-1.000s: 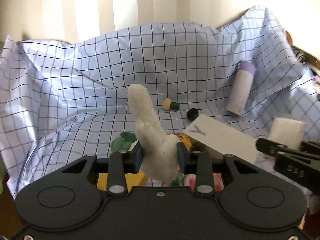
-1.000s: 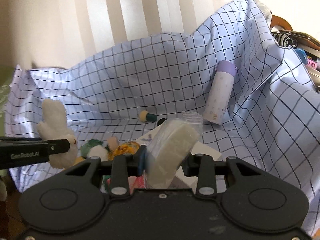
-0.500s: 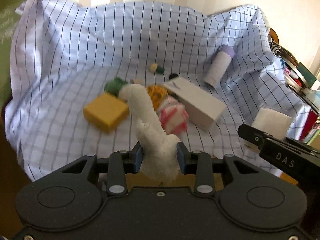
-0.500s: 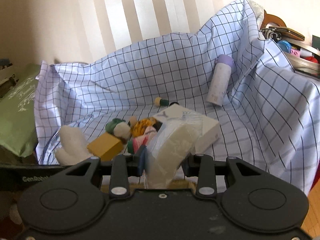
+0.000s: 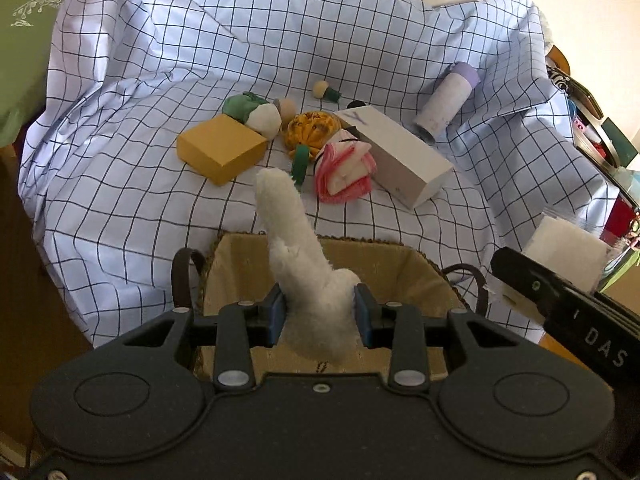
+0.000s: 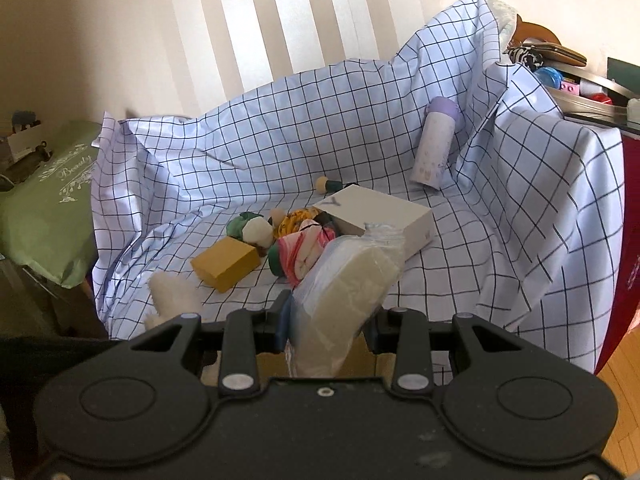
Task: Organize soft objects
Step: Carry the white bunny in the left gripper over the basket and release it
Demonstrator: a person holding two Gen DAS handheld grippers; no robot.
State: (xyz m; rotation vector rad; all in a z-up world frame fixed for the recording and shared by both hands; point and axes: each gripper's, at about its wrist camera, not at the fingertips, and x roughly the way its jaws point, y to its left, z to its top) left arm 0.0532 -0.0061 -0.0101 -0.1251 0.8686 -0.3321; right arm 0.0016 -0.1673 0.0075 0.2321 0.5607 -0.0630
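Jaws of the left gripper (image 5: pixel 319 312) are clamped on a white plush toy (image 5: pixel 298 252), whose fuzzy limb stands up above the blue pads. Only the left wrist view shows what lies beneath it: a woven basket (image 5: pixel 432 270) with a tan lining and dark loop handles, the toy held right over its opening. That view also catches the right gripper (image 5: pixel 516 266) from the side at the right edge, a pale block sticking up from it. The right wrist view shows that block plainly: a cream sponge in a clear bag (image 6: pixel 344 280), pinched between the closed jaws of the right gripper (image 6: pixel 330 330), and low at the left the plush toy (image 6: pixel 174 300) seen from outside.

A second ago the left view held no basket, and the pile of things sat hidden behind the toy; now both grippers have drawn back from the pile, and the yellow block (image 5: pixel 222 148), the pink and white bundle (image 5: pixel 344 172) and the long white box (image 5: pixel 400 152) lie well beyond the basket.

All rest on a blue checked cloth (image 5: pixel 120 128) draped up at the back and right, where a lilac-capped bottle (image 6: pixel 436 144) leans. A green cushion (image 6: pixel 44 208) sits to the left, and a striped wall stands behind.
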